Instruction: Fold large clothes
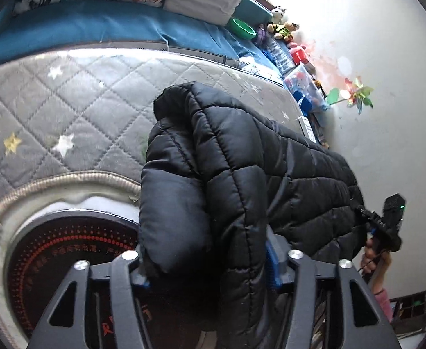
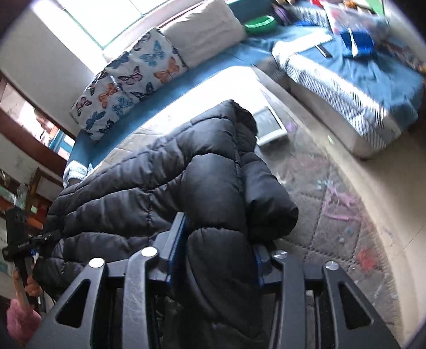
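Black quilted puffer jacket (image 1: 242, 180), bunched, perhaps half-folded, draped above the grey quilted mat (image 1: 53, 110).

The left gripper (image 1: 210, 267) grips a fold of the black puffer jacket (image 1: 242, 157) between its jaws, above the grey quilted mattress (image 1: 53, 110) at ten o'clock.

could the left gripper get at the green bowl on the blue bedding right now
Probably not. The left gripper has the black puffer jacket bunched between its jaws, and the jacket also fills the right gripper. The green bowl sits far across the grey quilted mattress.
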The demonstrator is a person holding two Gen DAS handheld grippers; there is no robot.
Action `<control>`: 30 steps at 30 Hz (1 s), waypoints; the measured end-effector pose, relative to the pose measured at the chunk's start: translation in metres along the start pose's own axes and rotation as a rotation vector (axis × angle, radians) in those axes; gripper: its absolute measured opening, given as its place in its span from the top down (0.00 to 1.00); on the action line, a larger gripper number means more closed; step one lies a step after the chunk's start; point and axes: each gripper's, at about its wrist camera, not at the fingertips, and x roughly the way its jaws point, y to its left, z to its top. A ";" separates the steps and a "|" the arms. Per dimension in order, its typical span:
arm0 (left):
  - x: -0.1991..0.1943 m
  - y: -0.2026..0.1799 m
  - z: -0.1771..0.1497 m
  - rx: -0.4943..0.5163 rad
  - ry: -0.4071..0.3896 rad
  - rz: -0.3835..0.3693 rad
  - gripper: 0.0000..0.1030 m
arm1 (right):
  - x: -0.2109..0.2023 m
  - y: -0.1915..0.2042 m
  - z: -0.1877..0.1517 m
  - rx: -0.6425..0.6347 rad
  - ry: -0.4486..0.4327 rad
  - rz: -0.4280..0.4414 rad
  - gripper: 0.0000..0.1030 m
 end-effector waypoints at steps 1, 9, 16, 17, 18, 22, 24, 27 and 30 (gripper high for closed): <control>0.004 0.003 0.001 0.004 0.005 0.003 0.34 | 0.002 -0.005 0.000 0.020 0.005 0.010 0.47; -0.016 0.008 0.001 0.040 0.014 0.072 0.31 | -0.029 0.003 0.005 -0.026 0.030 -0.107 0.39; -0.061 -0.031 -0.012 0.135 -0.066 0.156 0.31 | -0.084 0.047 0.000 -0.147 -0.088 -0.179 0.38; -0.072 -0.036 -0.017 0.146 -0.078 0.142 0.30 | -0.086 0.058 -0.003 -0.175 -0.091 -0.166 0.38; -0.081 -0.043 -0.018 0.153 -0.099 0.130 0.28 | -0.087 0.069 -0.007 -0.199 -0.090 -0.145 0.38; -0.101 -0.067 -0.025 0.181 -0.140 0.075 0.27 | -0.071 0.101 -0.015 -0.256 -0.058 -0.084 0.38; -0.103 -0.081 -0.032 0.207 -0.139 0.043 0.27 | -0.057 0.114 -0.018 -0.279 -0.039 -0.079 0.38; -0.087 -0.094 -0.041 0.243 -0.100 0.033 0.27 | -0.037 0.124 -0.024 -0.293 -0.004 -0.078 0.38; -0.065 -0.100 -0.052 0.271 -0.066 0.062 0.27 | -0.018 0.133 -0.035 -0.318 0.036 -0.084 0.38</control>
